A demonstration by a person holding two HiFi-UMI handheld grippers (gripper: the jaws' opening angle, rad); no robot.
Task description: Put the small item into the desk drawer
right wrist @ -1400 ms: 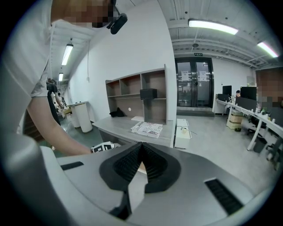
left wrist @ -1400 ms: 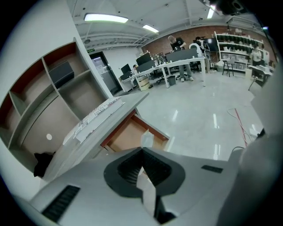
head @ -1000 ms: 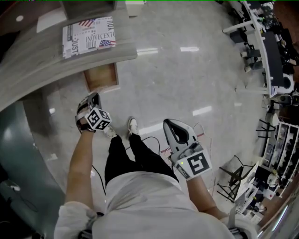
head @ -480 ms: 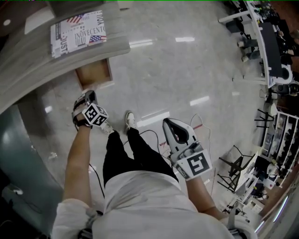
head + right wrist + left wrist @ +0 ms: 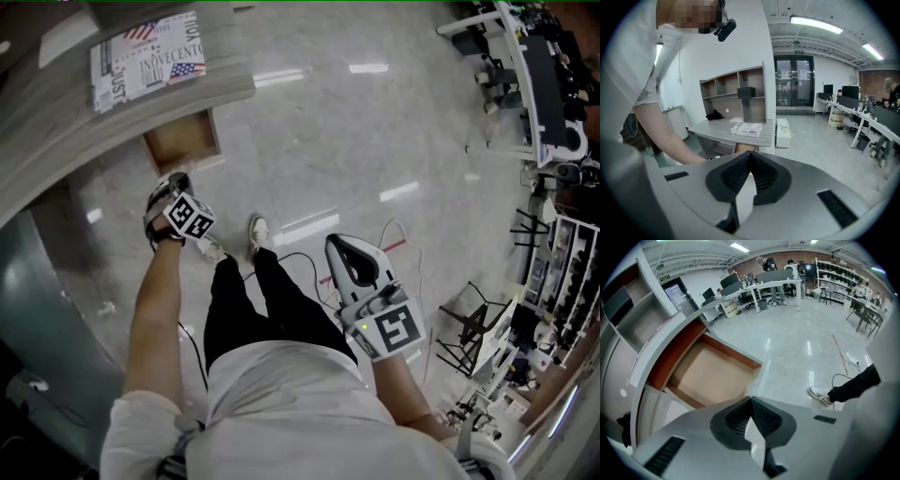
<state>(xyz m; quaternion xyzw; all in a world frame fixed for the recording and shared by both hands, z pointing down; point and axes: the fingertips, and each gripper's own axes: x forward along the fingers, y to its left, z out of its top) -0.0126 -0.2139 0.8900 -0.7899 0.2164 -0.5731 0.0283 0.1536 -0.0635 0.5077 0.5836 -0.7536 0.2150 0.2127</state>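
- Pressed together, empty: left gripper (image 5: 174, 183), left of centre, just below the open desk drawer (image 5: 178, 145).
- Pulled out under the desk (image 5: 56, 122), upper left.
- Pressed together too, empty: right gripper (image 5: 339, 251), lower centre.
- Cannot make out the small item.

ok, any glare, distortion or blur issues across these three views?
Head view: fisheye bend at the edges, ceiling-light glare streaks on the glossy floor, otherwise sharp. Left gripper view: heavy barrel distortion, dark corners, open drawer evenly lit. Right gripper view: same vignette, bright ceiling lamp, mosaic over the face.
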